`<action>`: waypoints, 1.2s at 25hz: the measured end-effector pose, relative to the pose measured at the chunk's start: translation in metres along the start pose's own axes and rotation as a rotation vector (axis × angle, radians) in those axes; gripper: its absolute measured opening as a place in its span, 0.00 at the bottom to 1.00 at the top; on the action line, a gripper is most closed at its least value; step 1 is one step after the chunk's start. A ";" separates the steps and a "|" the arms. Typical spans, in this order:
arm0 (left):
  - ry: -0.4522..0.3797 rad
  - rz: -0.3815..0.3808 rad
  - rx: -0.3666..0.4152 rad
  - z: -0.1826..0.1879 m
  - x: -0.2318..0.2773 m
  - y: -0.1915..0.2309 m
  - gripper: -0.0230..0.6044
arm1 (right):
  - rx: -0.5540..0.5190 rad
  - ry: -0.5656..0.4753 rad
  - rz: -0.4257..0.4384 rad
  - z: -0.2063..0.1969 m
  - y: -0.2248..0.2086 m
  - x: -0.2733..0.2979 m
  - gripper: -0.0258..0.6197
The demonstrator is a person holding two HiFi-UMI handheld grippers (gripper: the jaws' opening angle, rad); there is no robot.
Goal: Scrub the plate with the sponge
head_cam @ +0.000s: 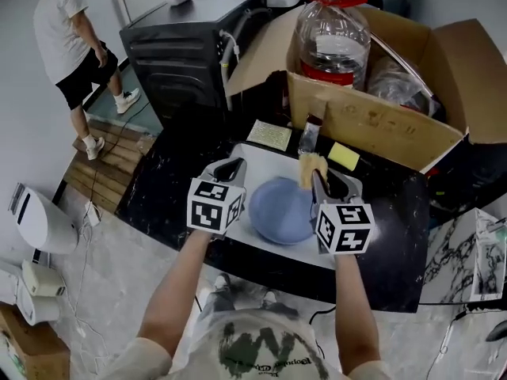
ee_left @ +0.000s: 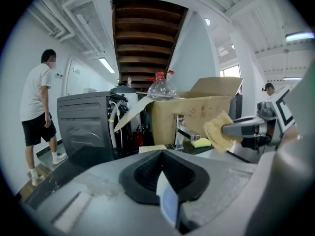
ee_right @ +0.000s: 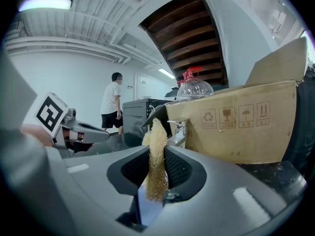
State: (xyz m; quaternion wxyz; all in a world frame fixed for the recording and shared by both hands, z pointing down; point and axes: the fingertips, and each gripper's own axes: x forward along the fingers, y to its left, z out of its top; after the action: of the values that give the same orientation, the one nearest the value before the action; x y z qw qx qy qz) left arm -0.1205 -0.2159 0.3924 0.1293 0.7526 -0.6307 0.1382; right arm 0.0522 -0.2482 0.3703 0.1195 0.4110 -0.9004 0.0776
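A blue plate [head_cam: 279,210] hangs over the white sink [head_cam: 252,155], between my two grippers. My left gripper [head_cam: 232,167] is at the plate's left side and is shut on its rim. In the left gripper view that rim [ee_left: 168,206] shows as a thin blue-white edge pinched low between the jaws of the left gripper [ee_left: 165,173]. My right gripper [head_cam: 321,176] is shut on a tan fibrous sponge [head_cam: 309,169], which stands just beyond the plate's far right edge. The sponge [ee_right: 156,151] sticks up between the jaws of the right gripper [ee_right: 156,167], and it [ee_left: 216,132] also shows in the left gripper view.
Behind the sink are a chrome faucet [head_cam: 309,137], a yellow sponge [head_cam: 344,156] and a pale scouring pad [head_cam: 270,134]. An open cardboard box [head_cam: 372,121] holding a large water bottle [head_cam: 333,38] stands at the back. To the left are a black appliance [head_cam: 186,46] and a person [head_cam: 75,46].
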 end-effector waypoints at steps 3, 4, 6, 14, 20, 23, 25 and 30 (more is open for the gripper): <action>-0.003 -0.063 0.008 -0.001 0.016 0.002 0.04 | 0.015 0.005 -0.059 -0.001 -0.005 0.005 0.15; -0.002 -0.084 0.011 -0.001 0.021 0.002 0.04 | 0.020 0.005 -0.079 -0.001 -0.006 0.006 0.15; 0.003 -0.122 0.022 -0.001 0.032 0.003 0.04 | 0.030 0.006 -0.114 -0.001 -0.007 0.008 0.15; -0.006 -0.247 0.061 0.009 0.060 0.004 0.04 | 0.069 0.018 -0.221 -0.008 -0.006 0.016 0.15; 0.008 -0.298 0.058 0.003 0.068 0.006 0.04 | 0.072 0.033 -0.253 -0.013 -0.003 0.021 0.15; 0.024 -0.315 0.054 -0.002 0.069 0.007 0.04 | 0.077 0.045 -0.251 -0.018 0.000 0.024 0.15; 0.038 -0.319 0.058 -0.007 0.070 0.008 0.04 | 0.084 0.057 -0.238 -0.022 0.004 0.027 0.15; 0.044 -0.322 0.059 -0.017 0.071 0.010 0.04 | 0.102 0.100 -0.205 -0.042 0.014 0.039 0.15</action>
State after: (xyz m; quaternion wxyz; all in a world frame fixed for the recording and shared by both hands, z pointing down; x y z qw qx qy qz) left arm -0.1196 -0.2762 0.4350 0.1415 0.8442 -0.4946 0.1505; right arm 0.0236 -0.2569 0.4204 0.1505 0.5019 -0.8416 0.1310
